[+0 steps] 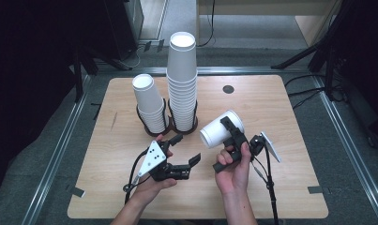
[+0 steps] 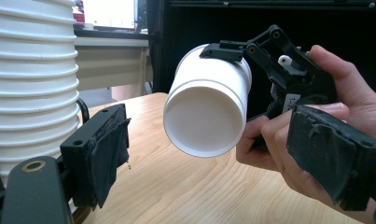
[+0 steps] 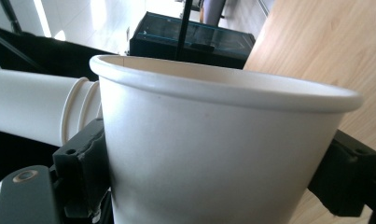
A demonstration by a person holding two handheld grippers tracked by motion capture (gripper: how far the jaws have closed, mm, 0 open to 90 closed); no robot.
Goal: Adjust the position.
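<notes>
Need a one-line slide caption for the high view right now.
Right gripper holds a white paper cup on its side above the table; left gripper open beside two cup stacks.

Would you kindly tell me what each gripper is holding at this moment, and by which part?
The right gripper clamps a white paper cup by its side wall, lying on its side above the table. The left gripper is open, holding nothing.

Two cup stacks (image 1: 167,89) stand far left on the table (image 1: 271,108); a cup (image 1: 221,129) is held right of them.
</notes>
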